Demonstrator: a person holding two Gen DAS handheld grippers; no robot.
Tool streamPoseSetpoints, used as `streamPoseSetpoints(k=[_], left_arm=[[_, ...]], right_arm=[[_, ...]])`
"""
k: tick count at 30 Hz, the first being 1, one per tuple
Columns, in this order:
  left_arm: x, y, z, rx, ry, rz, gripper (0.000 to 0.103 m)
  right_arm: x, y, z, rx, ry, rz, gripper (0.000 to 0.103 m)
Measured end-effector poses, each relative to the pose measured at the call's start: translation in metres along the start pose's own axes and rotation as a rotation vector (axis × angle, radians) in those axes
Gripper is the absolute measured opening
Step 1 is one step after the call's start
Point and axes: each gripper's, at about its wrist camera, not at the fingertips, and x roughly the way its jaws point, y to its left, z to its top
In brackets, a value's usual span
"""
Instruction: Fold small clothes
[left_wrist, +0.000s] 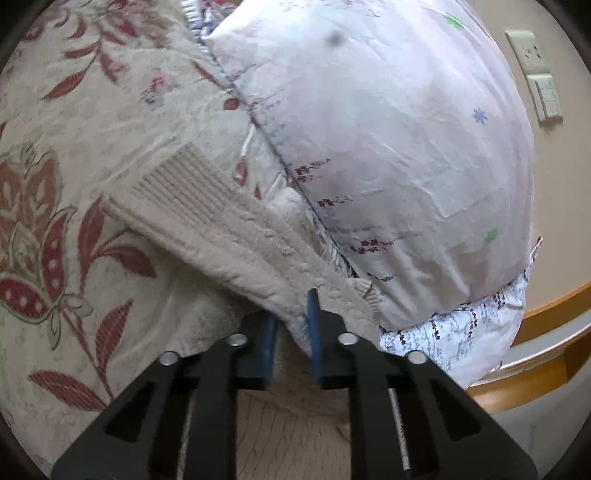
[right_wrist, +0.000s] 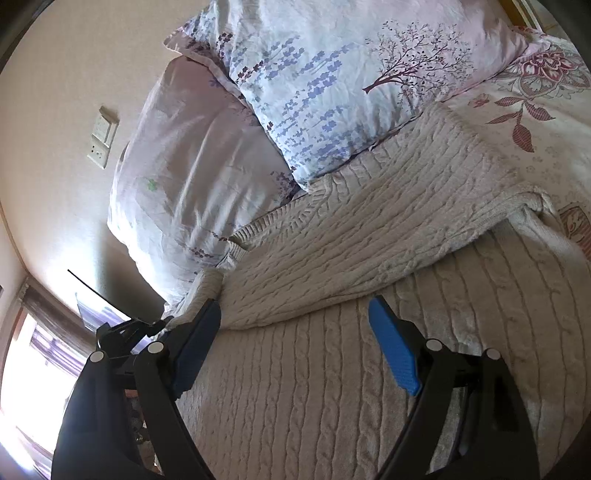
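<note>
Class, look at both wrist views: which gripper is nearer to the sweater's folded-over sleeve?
Left. The left gripper has its pads closed on the folded sleeve of the cream sweater. The right gripper hangs open over the sweater's body, the sleeve's edge just beyond its fingertips.

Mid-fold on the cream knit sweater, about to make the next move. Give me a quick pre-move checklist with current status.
1. Left gripper closed on the sweater: ok, knit fabric is pinched between its blue pads.
2. Right gripper free: ok, jaws wide open over the sweater body, nothing between them.
3. Sleeve folded in: ok, it lies across the body.
4. Folded sleeve flat: not ok, it bunches near its right end.
5. Room at the pillows: not ok, the sweater's top edge lies against them.
6. Hem end of the sweater straight: cannot tell, out of view.
</note>
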Motion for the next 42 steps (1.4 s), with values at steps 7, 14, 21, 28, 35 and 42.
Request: streamPoseSetpoints(k=[7,14,21,28,35,42], left_arm=[[0.001,-0.034,-0.006,0.129,-0.02,-0.015,0.007],[0.015,-0.098,-0.045,0.379,0.013,-0.094,0.007],[0.058,-0.168,-0.148,0.772,0.161,-0.159,0.007],[0.093,-0.168,-0.221,1.051,0.354,-0.098,0.034],[0.025,-0.143,-0.186,1.145,0.219,-0.047,0.072],[0.006,-0.077,-0.106,1.052,0.077,0.343,0.069]], right_arm=[[-0.007,0.006,-0.003,-0.028,0.055,-0.008,0.084],[-0.037,-0.002,0.01,-0.007,0.002,-0.037,0.084],[-0.063,-0.026,0.03,0.026,-0.058,-0.129,0.084],[-0.056,-0.036,0.052,0.047,-0.001,-0.17,0.084],[-0.011,0.009,0.062,-0.161,0.117,-0.212,0.076],[0.069,0.102,0.028,-0.602,0.188,-0.321,0.076]])
